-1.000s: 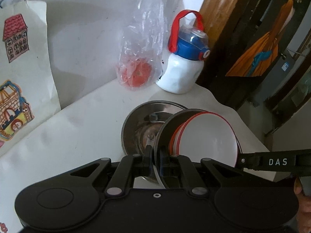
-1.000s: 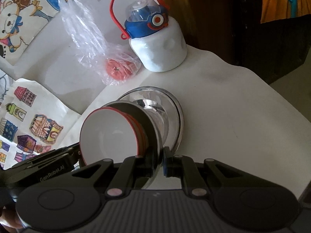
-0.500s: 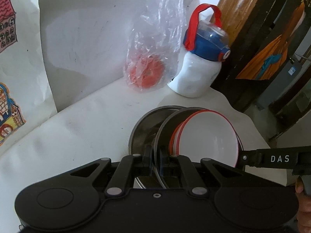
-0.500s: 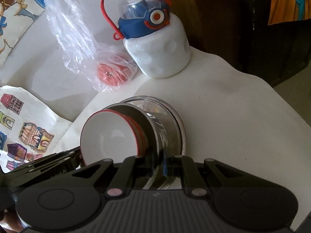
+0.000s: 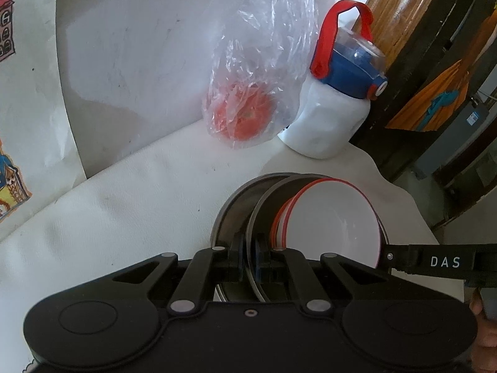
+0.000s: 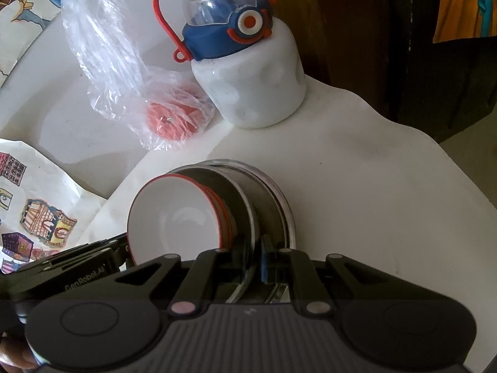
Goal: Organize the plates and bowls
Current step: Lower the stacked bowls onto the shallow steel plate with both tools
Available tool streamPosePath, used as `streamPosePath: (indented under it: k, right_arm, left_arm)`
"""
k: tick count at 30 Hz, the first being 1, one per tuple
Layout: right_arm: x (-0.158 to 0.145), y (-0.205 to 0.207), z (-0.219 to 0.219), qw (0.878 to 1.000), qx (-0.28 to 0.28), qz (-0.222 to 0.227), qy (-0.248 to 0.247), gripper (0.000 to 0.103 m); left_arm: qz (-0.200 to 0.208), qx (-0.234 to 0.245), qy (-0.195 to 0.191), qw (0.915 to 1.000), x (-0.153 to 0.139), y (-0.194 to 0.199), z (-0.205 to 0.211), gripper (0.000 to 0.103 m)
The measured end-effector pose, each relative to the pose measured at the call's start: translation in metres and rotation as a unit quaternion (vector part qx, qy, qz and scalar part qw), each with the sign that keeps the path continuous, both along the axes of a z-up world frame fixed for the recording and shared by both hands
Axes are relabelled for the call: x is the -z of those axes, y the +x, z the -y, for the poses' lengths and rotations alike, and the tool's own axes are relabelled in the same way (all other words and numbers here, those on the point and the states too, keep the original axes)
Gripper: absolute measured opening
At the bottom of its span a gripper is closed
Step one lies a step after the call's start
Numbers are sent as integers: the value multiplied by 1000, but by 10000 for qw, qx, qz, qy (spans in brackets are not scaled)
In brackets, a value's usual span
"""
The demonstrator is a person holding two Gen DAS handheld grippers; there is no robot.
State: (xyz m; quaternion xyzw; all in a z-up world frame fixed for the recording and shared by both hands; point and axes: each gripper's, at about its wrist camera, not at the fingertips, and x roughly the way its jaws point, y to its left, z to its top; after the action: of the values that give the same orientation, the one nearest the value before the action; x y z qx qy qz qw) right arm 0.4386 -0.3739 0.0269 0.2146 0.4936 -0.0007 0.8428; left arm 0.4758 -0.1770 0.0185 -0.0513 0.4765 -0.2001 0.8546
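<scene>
Bowls (image 5: pixel 334 217) with red rims sit nested inside a steel plate (image 5: pixel 261 217); you hold that plate by opposite rim edges, the left claw (image 5: pixel 248 261) clenched on one edge and the right claw (image 6: pixel 259 261) clenched on the other; the load hangs just above a second steel plate (image 6: pixel 279 199) that lies on the white surface (image 6: pixel 372 186).

Hazards from this position, as judgements:

- Tilt: the bowls rest loose and lean toward one side of the held plate; lower one hand ahead of the other and they may slide out over the rim.
- Grip: each claw pinches only a thin metal edge; pull the hands apart or twist either wrist and the rim may slip free; the whole load then drops.
- Alignment: set the held plate down off-centre on the lower one and it may rock or skate toward the surface's edge.
- Clearance: a bottle (image 6: pixel 248 71) and a plastic bag (image 6: pixel 139 77) stand near, behind the plates; drift forward and you may knock them.
</scene>
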Motion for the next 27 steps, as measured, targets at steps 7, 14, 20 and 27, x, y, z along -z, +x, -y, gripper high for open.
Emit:
streamPosePath:
  k: [7, 14, 20, 27]
  right_arm:
    - [2, 2, 1, 10000, -8, 6, -14, 10]
    - [2, 3, 1, 10000, -21, 27, -77, 11]
    - [2, 5, 1, 9999, -15, 61, -101, 11]
    - [2, 5, 2, 9999, -22, 85, -111, 11]
  left_arm:
    - [6, -32, -39, 10000, -1, 1, 0, 5]
    - [32, -56, -39, 10000, -1, 2, 1, 5]
    - [27, -73, -53, 10000, -1, 3, 1, 5]
    - [28, -90, -77, 9999, 0, 2, 1, 6]
